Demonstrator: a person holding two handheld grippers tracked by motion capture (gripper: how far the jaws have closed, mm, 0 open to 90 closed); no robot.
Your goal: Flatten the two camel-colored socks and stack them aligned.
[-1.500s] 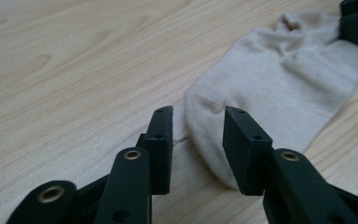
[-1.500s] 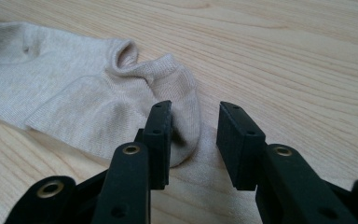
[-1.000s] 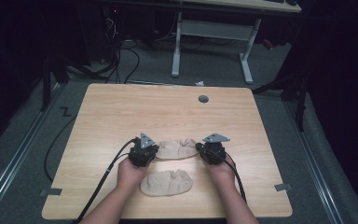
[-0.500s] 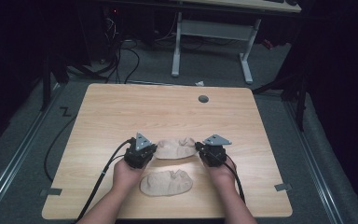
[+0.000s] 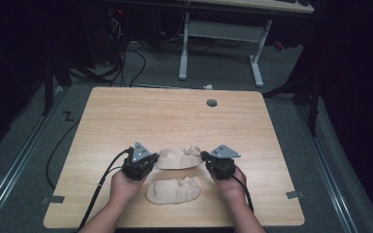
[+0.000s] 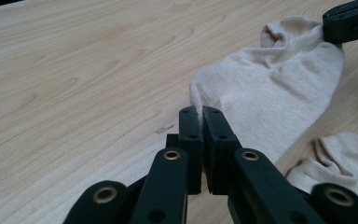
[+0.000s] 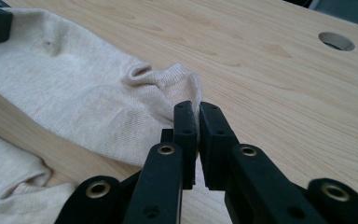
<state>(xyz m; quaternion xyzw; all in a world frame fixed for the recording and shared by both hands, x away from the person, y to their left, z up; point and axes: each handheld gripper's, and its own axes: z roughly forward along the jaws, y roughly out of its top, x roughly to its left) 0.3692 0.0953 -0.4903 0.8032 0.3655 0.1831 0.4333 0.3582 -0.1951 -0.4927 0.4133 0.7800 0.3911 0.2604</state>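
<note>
Currently the left claw (image 6: 199, 112) is clamped on one end of the upper sock (image 5: 177, 158), the right claw (image 7: 194, 108) clamped on its opposite end (cuff side). Sock lies on the desk (image 5: 175, 121), just behind a second sock (image 5: 172, 190).

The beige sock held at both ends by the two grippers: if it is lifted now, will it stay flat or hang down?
The held sock is thin knit, already creased near the right gripper, so it would probably sag in the middle. It looks light. The left gripper pinches only an edge, so the cloth might slip out.
</note>
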